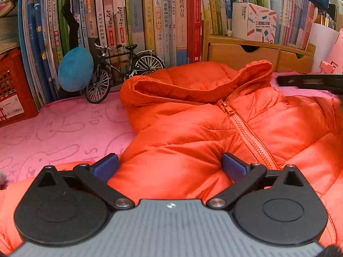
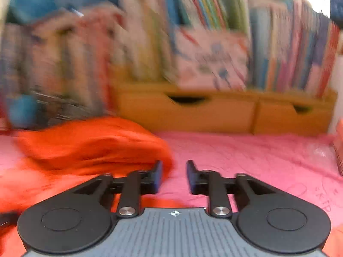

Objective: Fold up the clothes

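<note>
You see a glossy, quilted orange jacket [image 1: 184, 141] with plastic zipper, matt pink cloth [image 1: 64, 128] printed with rabbits, smooth wooden drawers [image 1: 244, 53], matt black plastic left gripper [image 1: 170, 167].

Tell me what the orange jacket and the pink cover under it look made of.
Orange quilted puffer jacket: smooth, slightly shiny synthetic shell, probably nylon, puffed between stitched seams; hood lining looks matte, fleecy. Pink bunny-print cover: soft matte cloth, likely plush or towelling.

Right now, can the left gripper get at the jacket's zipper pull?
Probably yes. The left gripper is open over the orange jacket, and the zipper pull lies uncovered just ahead, slightly right; nothing blocks it.
</note>
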Tool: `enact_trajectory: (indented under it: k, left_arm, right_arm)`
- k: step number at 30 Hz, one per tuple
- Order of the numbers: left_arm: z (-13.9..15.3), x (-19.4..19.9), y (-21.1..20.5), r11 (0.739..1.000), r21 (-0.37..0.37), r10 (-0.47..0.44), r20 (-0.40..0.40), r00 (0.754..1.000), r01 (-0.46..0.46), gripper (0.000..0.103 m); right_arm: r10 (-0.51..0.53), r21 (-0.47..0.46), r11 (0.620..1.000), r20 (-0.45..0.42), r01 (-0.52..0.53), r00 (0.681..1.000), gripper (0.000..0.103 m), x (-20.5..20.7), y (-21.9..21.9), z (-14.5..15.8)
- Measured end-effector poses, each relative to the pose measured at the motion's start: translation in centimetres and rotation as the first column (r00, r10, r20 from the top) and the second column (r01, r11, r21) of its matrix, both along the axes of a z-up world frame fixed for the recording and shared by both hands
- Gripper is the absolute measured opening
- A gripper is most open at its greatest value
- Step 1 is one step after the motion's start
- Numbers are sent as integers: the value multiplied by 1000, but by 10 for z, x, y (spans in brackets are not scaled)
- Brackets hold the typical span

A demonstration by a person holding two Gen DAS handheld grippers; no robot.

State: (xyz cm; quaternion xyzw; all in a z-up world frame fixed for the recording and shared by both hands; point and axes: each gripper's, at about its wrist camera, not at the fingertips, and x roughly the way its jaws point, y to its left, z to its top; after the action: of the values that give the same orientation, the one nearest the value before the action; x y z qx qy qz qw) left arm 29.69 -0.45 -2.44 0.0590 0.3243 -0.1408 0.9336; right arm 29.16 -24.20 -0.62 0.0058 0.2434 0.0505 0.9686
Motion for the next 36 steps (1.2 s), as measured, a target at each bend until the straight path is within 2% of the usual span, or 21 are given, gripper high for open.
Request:
enact_trajectory:
  k: [9, 12, 13, 15, 16, 17, 19, 20, 21, 22, 24, 25, 26, 28, 29, 30, 32, 33, 34, 35, 36]
  left_arm:
    - [-1, 1, -4, 1000, 17, -1, -3, 1000, 1, 103]
    - [-1, 2, -5, 1000, 24, -1, -3, 1000, 1, 103]
    - [-1, 2, -5, 1000, 27, 0, -2, 1000, 0, 103]
    - [-2, 1, -6, 999, 32, 1, -1, 1000, -1, 103]
    - [-2, 1, -6, 999, 34, 1, -1, 1000, -1, 103]
    - [-1, 2, -6, 999, 34, 2, -2, 1000, -2, 103]
    - [-1, 2, -6, 999, 36, 2, -2, 1000, -2, 103]
    - [-1, 2, -6, 999, 37, 2, -1, 1000, -2, 103]
    - [-1, 2, -7, 999, 39, 3, -1, 1000, -3, 103]
    - [-1, 1, -7, 999, 40, 3, -1, 1000, -3, 103]
    - [-1, 1, -7, 999, 42, 4, -1, 1000, -4, 103]
    - [-1, 1, -7, 999, 43, 4, 0, 1000, -4, 103]
    - [-1, 1, -7, 999, 44, 3, 0, 1000, -3, 103]
    - [-1, 1, -8, 999, 47, 4, 2, 1000, -4, 103]
    - [-1, 1, -8, 999, 48, 4, 2, 1000, -4, 103]
    - [-1, 1, -8, 999, 48, 4, 2, 1000, -4, 103]
    - [-1, 1, -8, 999, 49, 4, 2, 1000, -4, 103]
    - [-1, 1, -8, 999, 49, 4, 2, 1000, -4, 103]
    - [-1, 1, -8, 999, 49, 4, 2, 1000, -4, 103]
    - [0, 1, -8, 999, 49, 3, 2, 1000, -3, 103]
    - [0, 1, -8, 999, 49, 3, 2, 1000, -3, 103]
  right_arm:
    - [-125, -122, 986, -96, 113, 988, 35, -63, -63, -10]
    - [-170, -168, 975, -131, 147, 977, 26, -85, -85, -14]
    - [-195, -162, 972, -138, 172, 971, 14, -93, -97, -13]
    - [-306, -18, 952, -127, 306, 943, 12, -108, -142, -2]
    - [-374, 49, 923, -102, 381, 922, 23, -120, -164, 7]
    - [-449, 96, 885, -73, 455, 890, 38, -132, -185, 14]
    - [-619, 81, 783, 16, 616, 785, 56, -152, -218, 23]
    - [-670, 65, 741, 11, 668, 742, 59, -155, -232, 24]
    - [-699, 54, 713, -25, 699, 715, 59, -160, -248, 24]
    - [-719, 43, 691, -61, 722, 692, 59, -162, -262, 23]
    - [-714, 28, 691, -134, 723, 687, 71, -159, -274, 16]
    - [-713, -1, 692, -156, 722, 684, 85, -156, -276, 12]
    - [-729, -45, 679, -167, 733, 664, 93, -148, -276, 7]
    - [-760, -125, 647, -189, 752, 622, 94, -131, -278, -3]
    - [-770, -119, 631, -215, 767, 600, 91, -123, -284, -8]
    - [-759, -68, 634, -249, 771, 602, 81, -121, -291, -11]
    - [-693, 74, 666, -304, 742, 653, 18, -113, -302, -12]
    - [-669, 94, 686, -309, 721, 677, 11, -108, -304, -7]
    - [-658, 106, 700, -289, 706, 695, 10, -111, -303, 1]
    - [-679, 70, 701, -240, 710, 694, 10, -115, -301, 9]
    - [-717, -6, 687, -166, 727, 677, 10, -121, -299, 19]
